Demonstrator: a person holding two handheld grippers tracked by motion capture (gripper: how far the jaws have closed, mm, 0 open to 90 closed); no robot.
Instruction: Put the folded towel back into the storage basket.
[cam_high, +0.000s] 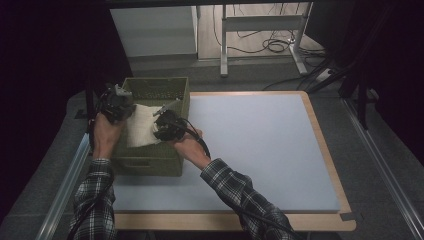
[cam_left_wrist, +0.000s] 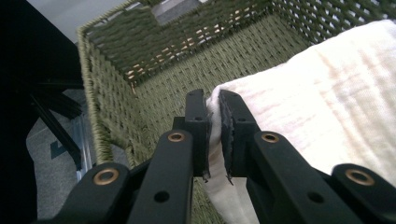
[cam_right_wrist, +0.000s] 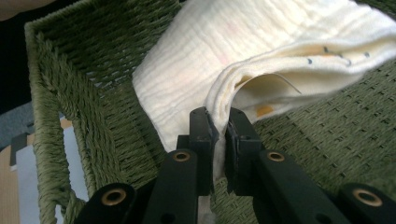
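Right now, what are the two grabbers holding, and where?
Both hold the cream folded muslin cloth over the green woven basket: left gripper and right gripper each pinch an edge.

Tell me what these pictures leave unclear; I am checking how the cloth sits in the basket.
- Basket floor: in the high view, covered by the cloth and both grippers.
- Cloth's underside print: right gripper view, folded under, too small.
- Cloth's far edge: left gripper view, cut off by the frame.

Overhead view; 2 close views share basket (cam_high: 150, 160).
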